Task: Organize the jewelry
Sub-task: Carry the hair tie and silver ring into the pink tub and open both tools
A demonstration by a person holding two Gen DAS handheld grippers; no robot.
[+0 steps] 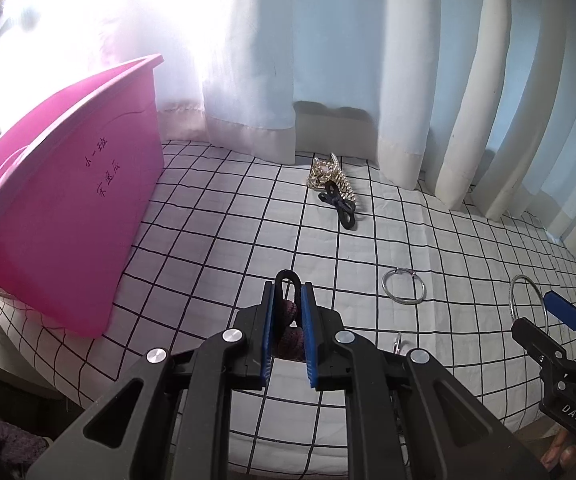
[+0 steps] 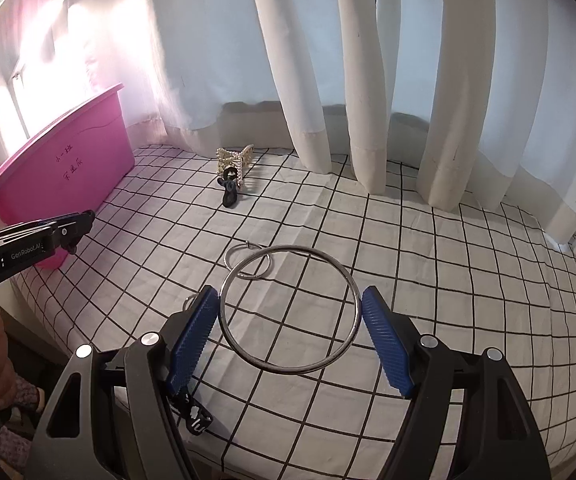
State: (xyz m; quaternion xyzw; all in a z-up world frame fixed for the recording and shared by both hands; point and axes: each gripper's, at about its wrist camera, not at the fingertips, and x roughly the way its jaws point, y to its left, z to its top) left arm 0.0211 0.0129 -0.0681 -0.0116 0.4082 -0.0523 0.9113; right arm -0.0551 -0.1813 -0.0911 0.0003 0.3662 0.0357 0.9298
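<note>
My left gripper (image 1: 288, 284) is shut on a dark hair tie with purple knit balls (image 1: 288, 312), held above the checked cloth, right of the pink bin (image 1: 72, 208). My right gripper (image 2: 290, 300) is open, its blue pads either side of a large silver bangle (image 2: 290, 308) that lies on the cloth. A smaller silver ring (image 2: 248, 262) lies just beyond it. A gold rhinestone hair clip (image 2: 236, 160) and a black hair tie (image 2: 230, 192) lie near the curtain.
White curtains (image 2: 368, 80) hang along the back edge. The pink bin stands at the left (image 2: 56, 168). A small ring (image 1: 398, 344) lies by my left gripper. A black clip (image 2: 194, 412) lies under my right gripper's left finger.
</note>
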